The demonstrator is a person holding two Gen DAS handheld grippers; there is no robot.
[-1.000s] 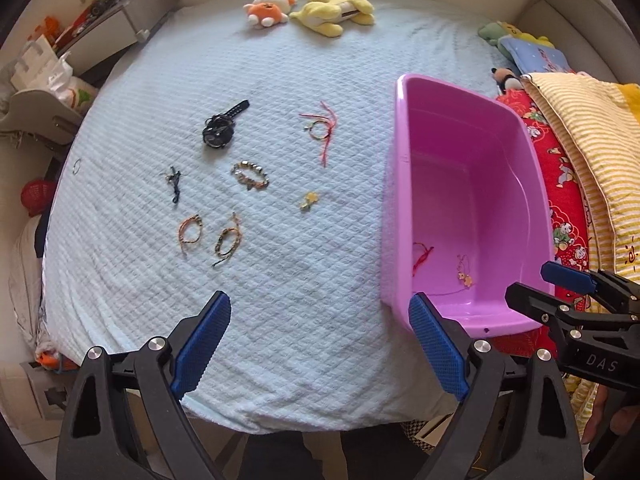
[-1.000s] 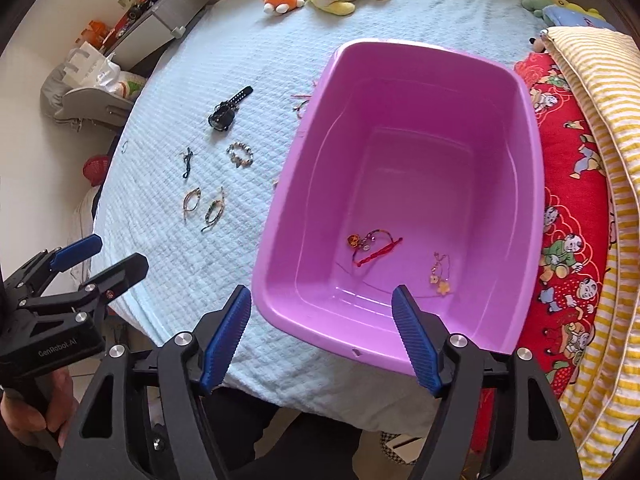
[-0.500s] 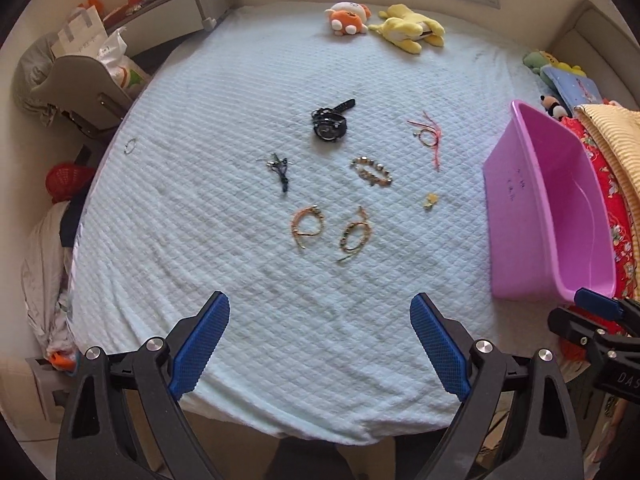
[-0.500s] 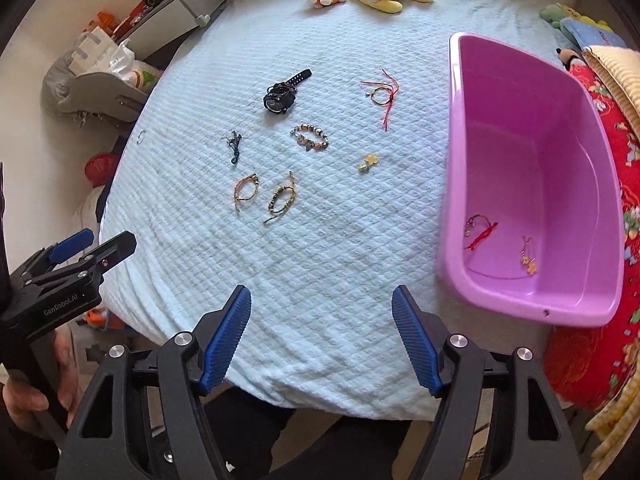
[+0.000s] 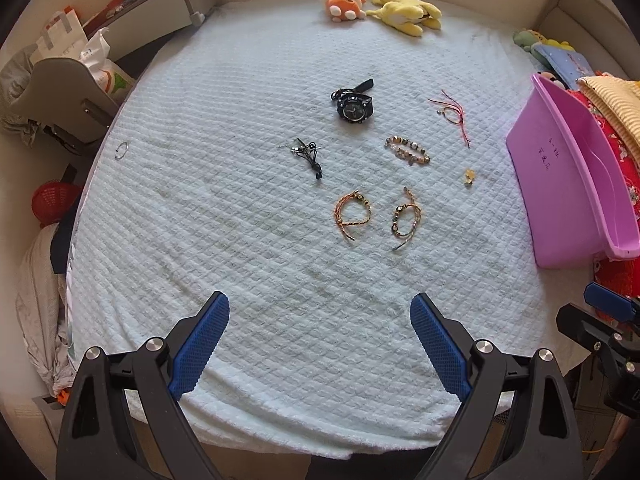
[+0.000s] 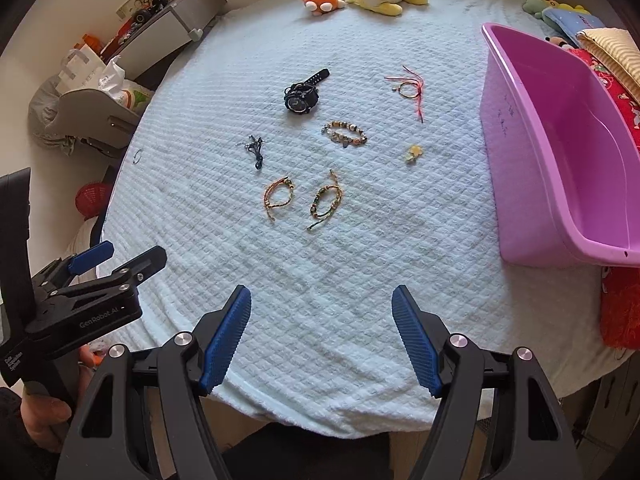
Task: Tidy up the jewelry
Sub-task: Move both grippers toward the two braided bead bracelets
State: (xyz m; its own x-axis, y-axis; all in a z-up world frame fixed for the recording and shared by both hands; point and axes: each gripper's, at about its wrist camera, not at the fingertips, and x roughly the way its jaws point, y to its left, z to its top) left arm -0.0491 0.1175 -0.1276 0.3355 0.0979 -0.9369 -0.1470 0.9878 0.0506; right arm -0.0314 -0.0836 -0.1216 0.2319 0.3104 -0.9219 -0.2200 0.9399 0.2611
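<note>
Several jewelry pieces lie on the pale blue bedspread [image 5: 240,240]: a black watch [image 5: 352,106], a red string bracelet [image 5: 452,114], a beaded bracelet [image 5: 408,150], a black cord piece [image 5: 308,154], a small yellow charm [image 5: 469,176], an orange cord bracelet [image 5: 352,214] and a brown beaded bracelet [image 5: 406,218]. A thin ring [image 5: 121,150] lies far left. The pink tub [image 5: 568,176] stands at the right; its inside is hidden. My left gripper [image 5: 320,340] is open and empty over the near edge. My right gripper [image 6: 322,332] is open and empty beside it.
Plush toys [image 5: 384,6] lie at the bed's far end. Folded yellow and red blankets [image 5: 612,112] sit right of the tub. A grey chair [image 5: 60,92] and a shelf [image 5: 160,8] stand left of the bed. A red basket [image 5: 52,204] is on the floor.
Both grippers have swung left, away from the tub, and now face the jewelry on the bedspread. Both stayed open.
</note>
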